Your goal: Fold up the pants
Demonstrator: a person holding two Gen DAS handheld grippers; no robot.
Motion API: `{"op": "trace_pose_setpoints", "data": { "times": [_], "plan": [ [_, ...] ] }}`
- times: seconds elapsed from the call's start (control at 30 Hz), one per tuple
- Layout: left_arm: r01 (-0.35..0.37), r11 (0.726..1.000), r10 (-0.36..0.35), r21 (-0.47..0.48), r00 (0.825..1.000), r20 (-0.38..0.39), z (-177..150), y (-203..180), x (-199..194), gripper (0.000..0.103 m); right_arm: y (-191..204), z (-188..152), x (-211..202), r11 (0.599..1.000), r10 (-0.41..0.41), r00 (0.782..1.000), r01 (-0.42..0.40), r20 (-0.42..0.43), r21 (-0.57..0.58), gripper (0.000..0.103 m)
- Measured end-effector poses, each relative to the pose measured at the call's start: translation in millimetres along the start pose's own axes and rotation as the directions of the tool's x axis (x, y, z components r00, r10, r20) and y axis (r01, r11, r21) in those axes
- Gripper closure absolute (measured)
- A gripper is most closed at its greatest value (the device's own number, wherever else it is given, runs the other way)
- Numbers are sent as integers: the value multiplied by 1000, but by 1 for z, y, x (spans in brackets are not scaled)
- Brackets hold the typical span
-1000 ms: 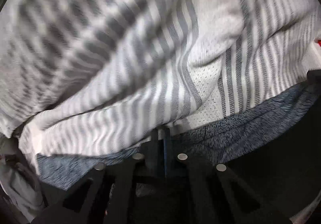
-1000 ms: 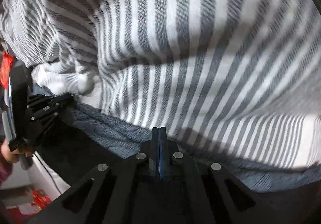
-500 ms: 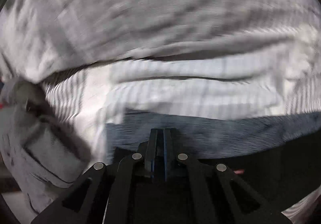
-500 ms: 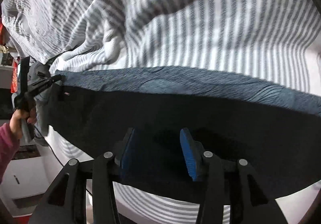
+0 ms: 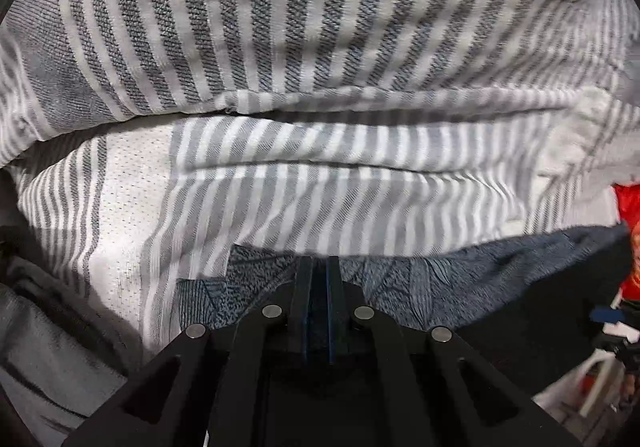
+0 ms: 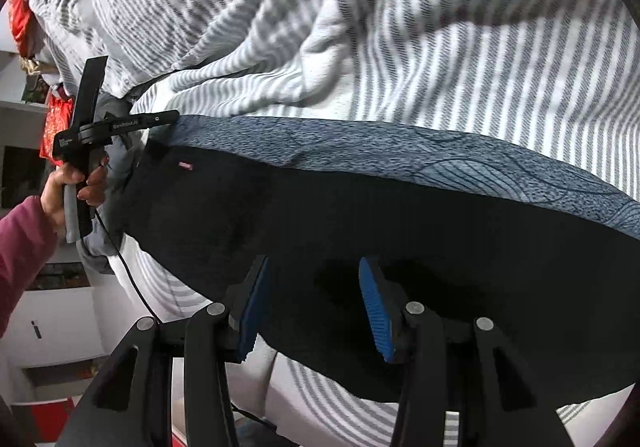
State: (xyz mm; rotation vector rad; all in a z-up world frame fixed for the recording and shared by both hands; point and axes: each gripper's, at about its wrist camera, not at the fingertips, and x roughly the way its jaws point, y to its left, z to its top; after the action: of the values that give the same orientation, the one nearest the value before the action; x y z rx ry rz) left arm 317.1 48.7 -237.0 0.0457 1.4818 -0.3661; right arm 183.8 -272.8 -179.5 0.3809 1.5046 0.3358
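The pants point(image 6: 360, 215) are black with a blue-grey patterned waistband point(image 6: 400, 147) and lie across a grey-and-white striped bed cover point(image 6: 480, 47). My left gripper point(image 5: 319, 267) is shut on the waistband point(image 5: 420, 287) at one end; it also shows in the right wrist view point(image 6: 160, 119), held by a hand at the pants' left end. My right gripper point(image 6: 312, 303) is open, its blue pads point(image 6: 376, 307) just above the black fabric, holding nothing.
Crumpled striped bedding point(image 6: 280, 47) bunches behind the pants. A grey garment point(image 5: 48, 327) lies at the left. Red items point(image 6: 56, 123) and white furniture point(image 6: 60, 327) stand beyond the bed's left edge. A cable point(image 6: 128, 271) hangs from the left gripper.
My right gripper opened, let go of the pants and drew back. The left gripper stays shut on the waistband and has settled after a fast move.
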Motion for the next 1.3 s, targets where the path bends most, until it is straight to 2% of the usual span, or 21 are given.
{"op": "trace_pose_setpoints", "data": {
  "times": [0.2,0.3,0.4,0.6,0.7,0.87,0.9,0.93,0.97,1.1,1.17,1.3],
  "plan": [
    [79,997,-78,19,995,-57,6,24,-4,98,7,2,1,1000,7,1000,-7,-7,0,53],
    [113,994,-113,-4,993,-40,0,27,-24,98,10,2,0,1000,10,1000,-10,-4,-4,53],
    [100,995,-100,-2,995,-7,-1,33,-36,98,12,2,0,1000,20,1000,-20,-4,-12,53],
    [2,998,3,-62,997,82,-3,48,-49,98,17,4,7,1000,24,1000,-24,-3,6,53],
    [5,998,1,-70,997,78,-8,52,-48,98,23,5,7,1000,20,1000,-20,11,-10,43],
    [-28,995,40,-95,991,126,-18,44,-46,97,28,7,13,1000,26,1000,-26,1,0,43],
    [-32,995,45,-96,991,128,-19,42,-44,76,28,7,14,1000,31,1000,-31,-1,3,43],
    [-45,995,57,-93,990,128,-19,41,-43,22,30,7,15,999,35,999,-35,-2,4,43],
    [-55,994,67,-92,989,132,-20,31,-32,0,32,7,16,999,35,999,-34,-3,1,43],
    [-90,993,101,-76,982,162,-19,23,-32,2,38,7,17,999,39,999,-39,-1,-9,43],
    [-122,991,128,-51,981,145,-17,20,-31,2,40,7,18,999,45,999,-45,-6,-10,43],
    [-109,994,110,-17,986,127,-9,13,-26,2,44,7,19,998,58,998,-58,-12,-18,43]
  ]
}}
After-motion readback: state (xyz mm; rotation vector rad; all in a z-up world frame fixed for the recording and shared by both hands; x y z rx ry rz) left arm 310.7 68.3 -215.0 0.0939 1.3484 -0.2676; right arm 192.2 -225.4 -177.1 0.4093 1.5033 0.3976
